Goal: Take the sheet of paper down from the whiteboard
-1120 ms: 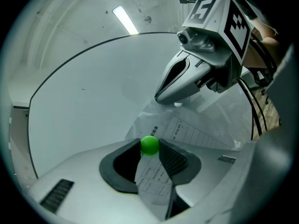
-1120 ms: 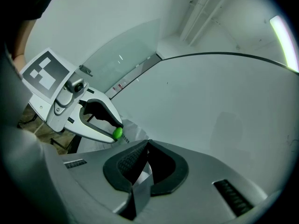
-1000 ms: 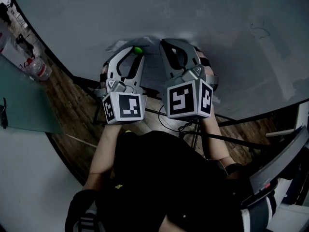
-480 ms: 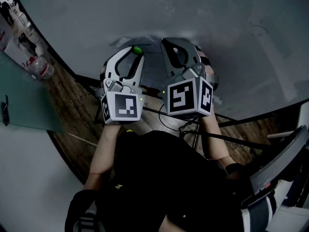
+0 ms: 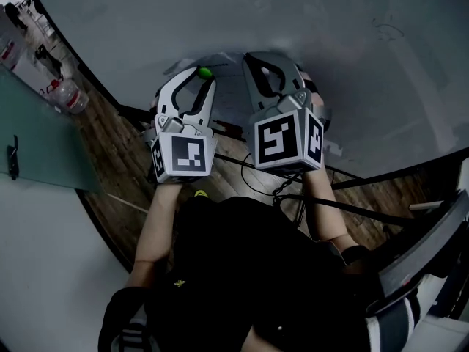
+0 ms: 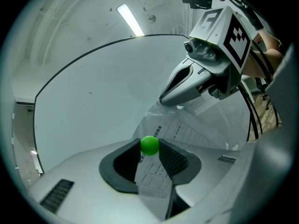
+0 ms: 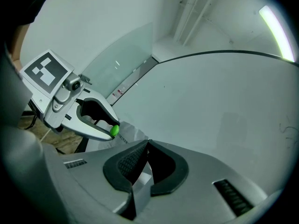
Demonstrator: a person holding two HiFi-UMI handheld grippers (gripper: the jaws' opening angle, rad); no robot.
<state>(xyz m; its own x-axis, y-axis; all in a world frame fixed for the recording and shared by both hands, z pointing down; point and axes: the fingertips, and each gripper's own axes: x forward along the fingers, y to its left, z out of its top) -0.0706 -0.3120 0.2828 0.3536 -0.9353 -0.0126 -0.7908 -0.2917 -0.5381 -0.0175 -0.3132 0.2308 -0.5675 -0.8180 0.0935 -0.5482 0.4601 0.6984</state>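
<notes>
The sheet of paper point(image 6: 187, 132) lies against the whiteboard point(image 5: 308, 20), straight ahead of the person, with both grippers pointing level at it. The left gripper point(image 6: 150, 149) has its jaws partway closed, pads pressed on either side of a small green ball point(image 6: 150, 144) that sits on the sheet's left part. Just to the right, the right gripper point(image 7: 147, 143) has its jaws closed tip to tip, pinching the sheet, which bulges away from the board there.

Cameras crowding the whiteboard point(image 5: 330, 50)
Head view is looking down; gripper views are sitting close, sharing the sheet point(image 6: 187, 132).
</notes>
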